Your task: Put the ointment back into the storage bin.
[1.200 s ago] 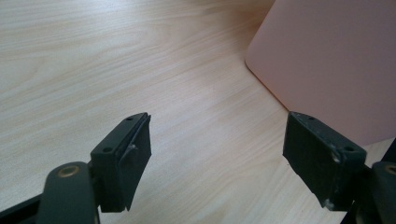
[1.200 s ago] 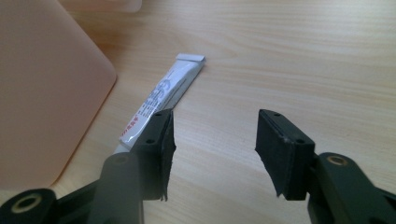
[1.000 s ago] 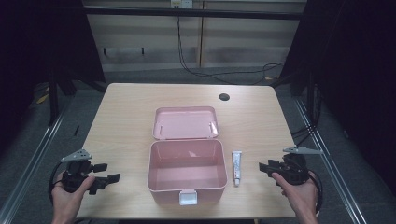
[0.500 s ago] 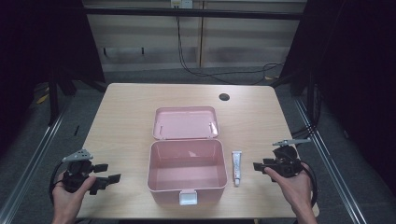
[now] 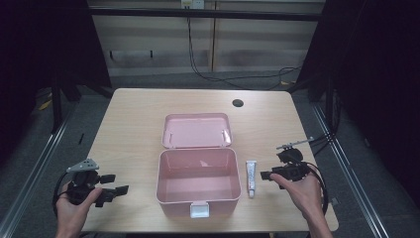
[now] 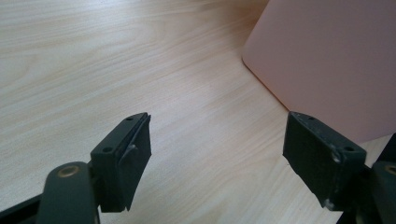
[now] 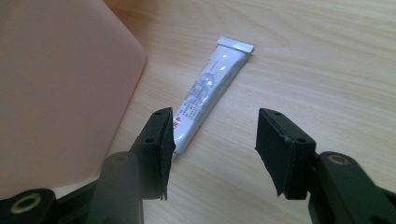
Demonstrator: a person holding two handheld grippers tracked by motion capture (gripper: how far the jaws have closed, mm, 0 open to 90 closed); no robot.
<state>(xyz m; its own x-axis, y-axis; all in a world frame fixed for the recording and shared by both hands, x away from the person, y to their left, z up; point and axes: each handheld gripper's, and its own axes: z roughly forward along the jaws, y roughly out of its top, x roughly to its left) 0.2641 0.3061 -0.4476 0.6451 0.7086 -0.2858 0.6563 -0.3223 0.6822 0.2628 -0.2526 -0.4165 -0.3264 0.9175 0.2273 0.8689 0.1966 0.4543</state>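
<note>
A pink plastic box (image 5: pixel 198 181) stands open on the wooden table (image 5: pixel 133 124), its lid (image 5: pixel 197 130) folded back flat behind it and a white latch at its front. Just right of the box lies a small white tube (image 5: pixel 251 178), seen close up in the right gripper view as the tube (image 7: pixel 208 93). My right gripper (image 5: pixel 266 174) is open, its jaws pointing at the tube from the right; the right gripper (image 7: pixel 212 140) has nothing between its jaws. My left gripper (image 5: pixel 118 185) is open, left of the box. The left gripper (image 6: pixel 217 156) faces the box wall (image 6: pixel 327 60).
A dark round hole (image 5: pixel 237 103) sits in the tabletop at the back right. Metal rails run along both sides of the table. Bare wood lies left of the box and behind the lid. Dark curtains and cables stand beyond the far edge.
My right gripper has moved left and forward, closing in on the white tube. The left gripper has stayed put.
</note>
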